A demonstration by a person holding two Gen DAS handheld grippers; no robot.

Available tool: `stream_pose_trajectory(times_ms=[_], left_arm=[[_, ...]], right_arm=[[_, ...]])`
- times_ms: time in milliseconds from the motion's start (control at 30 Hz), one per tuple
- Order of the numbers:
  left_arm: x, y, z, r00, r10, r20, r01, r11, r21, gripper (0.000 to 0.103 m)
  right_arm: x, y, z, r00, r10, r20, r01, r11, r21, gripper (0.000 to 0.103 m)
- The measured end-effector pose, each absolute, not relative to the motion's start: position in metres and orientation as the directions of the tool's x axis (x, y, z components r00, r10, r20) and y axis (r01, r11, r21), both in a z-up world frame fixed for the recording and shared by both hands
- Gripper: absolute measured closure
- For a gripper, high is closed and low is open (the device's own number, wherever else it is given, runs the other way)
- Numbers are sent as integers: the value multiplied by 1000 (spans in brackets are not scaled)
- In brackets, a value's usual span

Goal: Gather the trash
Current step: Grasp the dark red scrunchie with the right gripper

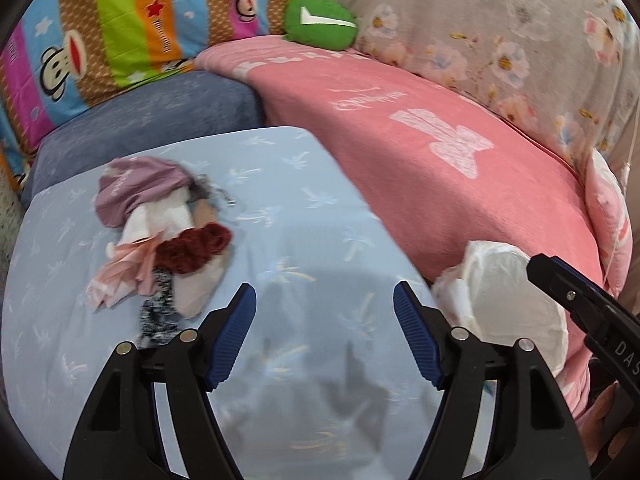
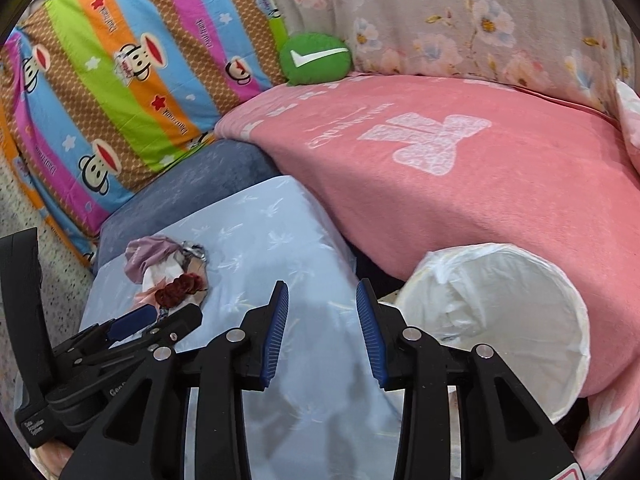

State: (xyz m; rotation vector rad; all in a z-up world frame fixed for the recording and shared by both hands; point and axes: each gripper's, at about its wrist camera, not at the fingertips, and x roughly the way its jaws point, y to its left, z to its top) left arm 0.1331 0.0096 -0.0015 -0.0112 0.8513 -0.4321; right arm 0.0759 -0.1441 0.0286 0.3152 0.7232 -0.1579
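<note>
A pile of trash (image 1: 160,240) lies on the light blue sheet (image 1: 288,216): a purple wrapper, white and pink paper, a dark red scrunchie. It also shows in the right wrist view (image 2: 168,272). A bin lined with a white bag (image 2: 496,328) stands to the right, against the pink blanket; it shows in the left wrist view (image 1: 504,300) too. My left gripper (image 1: 324,304) is open and empty, just right of the pile. My right gripper (image 2: 322,300) is open and empty, between pile and bin.
A pink blanket (image 2: 460,176) covers the bed at right. A green round cushion (image 2: 314,62) sits at the back. A striped monkey-print quilt (image 2: 120,80) and a floral quilt (image 2: 480,20) lie behind. A dark blue cushion (image 2: 200,184) borders the sheet.
</note>
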Motion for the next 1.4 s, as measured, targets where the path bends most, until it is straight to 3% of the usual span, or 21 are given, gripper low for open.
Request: stream_pose_trajectory(times_ms=[400,700,900,1033,1133,1233,1400], left_arm=[[184,111,-31,592,-263,-762,189,964,-185,35],[218,144,-52,572,-256,-779,170,966,-192,36],[232,147,-63,545,-282,-789,193,959,-209,52],[237,149,-69,518,-319,-794,203,947,-248,81],[238,149,-68,522,-330,-787,213,943,-255,92],[235,146,-64,531,-341,-776,232,939,-254,97],[233,142,-55,548,-347,-761,250,936,-247,99]], right_arm=[[153,-60,-1,691,74,-719,129,966,223,67],[213,-7,-32,637,162,-753,60,964,258,67],[239,10,-47,610,196,-768,48,958,283,67],[252,16,-58,590,210,-779,51,954,295,67],[259,20,-69,571,226,-789,49,950,308,68],[261,22,-75,567,236,-790,49,947,318,82],[257,24,-67,580,244,-778,29,948,318,90]])
